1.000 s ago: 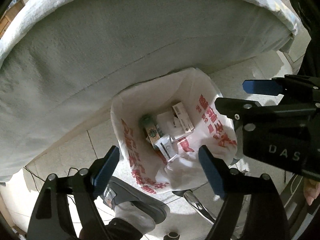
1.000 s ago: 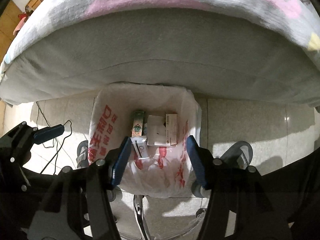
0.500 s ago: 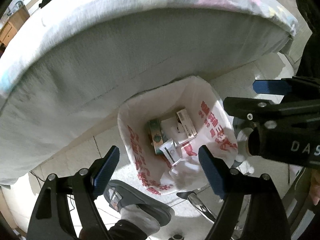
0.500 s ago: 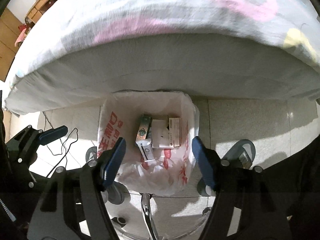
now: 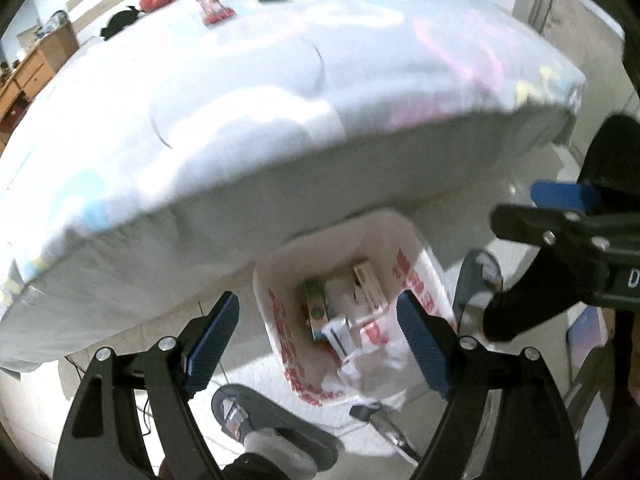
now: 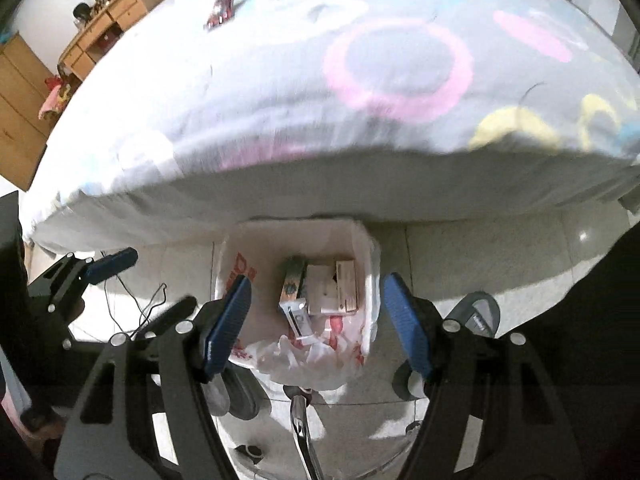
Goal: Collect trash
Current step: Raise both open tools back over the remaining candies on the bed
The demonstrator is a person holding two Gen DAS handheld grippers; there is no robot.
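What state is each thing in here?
Left tool: open, empty.
Right tool: open, empty, its jaws have just been opening.
Bag: mouth open, on the floor beside the bed.
Boxes: lying inside the bag.
Wrappers: lying on the bed, not yet collected.

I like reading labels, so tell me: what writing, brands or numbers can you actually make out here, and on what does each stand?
"D": white letter on the black body of the right hand-held gripper, cut off by the picture's edge.
Red characters on the white bin bag: blurred, unreadable.
Round green emblem on the carton in the bag: no legible words.
Print on the small boxes beside it: too small to read.
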